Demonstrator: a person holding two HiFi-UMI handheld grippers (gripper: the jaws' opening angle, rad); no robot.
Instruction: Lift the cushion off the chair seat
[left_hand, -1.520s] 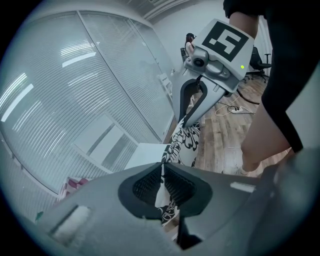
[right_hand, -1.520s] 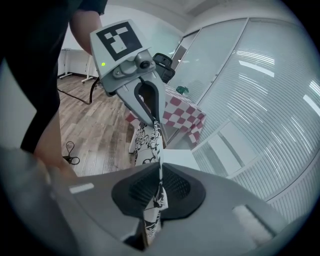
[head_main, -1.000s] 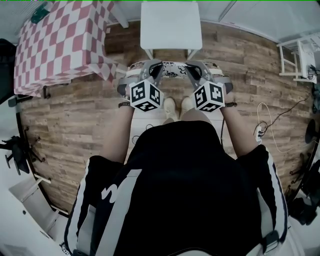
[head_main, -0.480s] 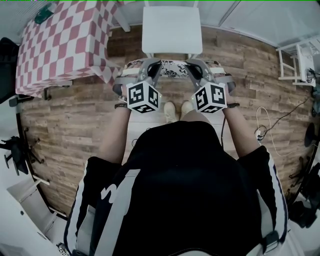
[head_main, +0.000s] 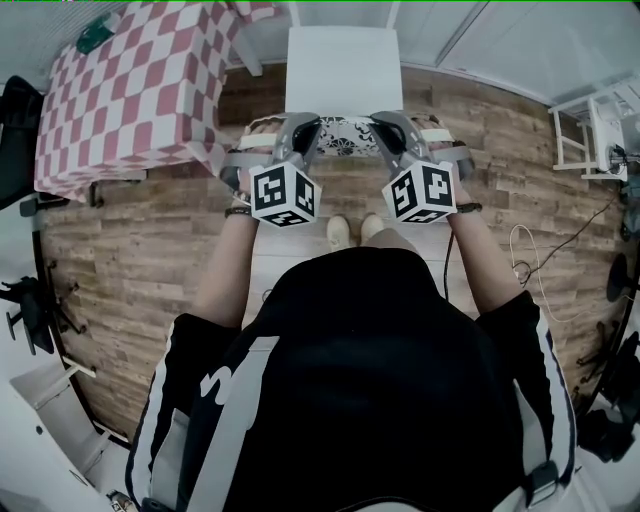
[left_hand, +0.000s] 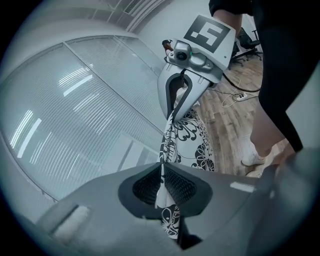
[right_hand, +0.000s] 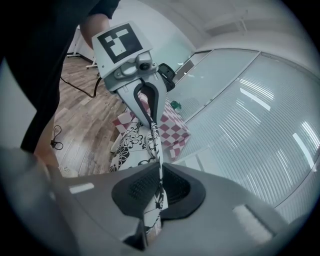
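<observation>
Two clamped grips on cushion (head_main: 347, 136), left gripper (left_hand: 161, 186), right gripper (right_hand: 159, 188)

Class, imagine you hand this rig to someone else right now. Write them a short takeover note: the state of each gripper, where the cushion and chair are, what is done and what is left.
Left gripper: shut on one edge of the cushion.
Right gripper: shut on the opposite edge.
The patterned cushion hangs stretched between the two grippers, just in front of the white chair seat, which shows bare.
Done: cushion gripped on both sides and raised off the seat.
Left: probably little. Keep both grips and check that the cushion's lower edge clears the seat front, which the head view does not show.
</observation>
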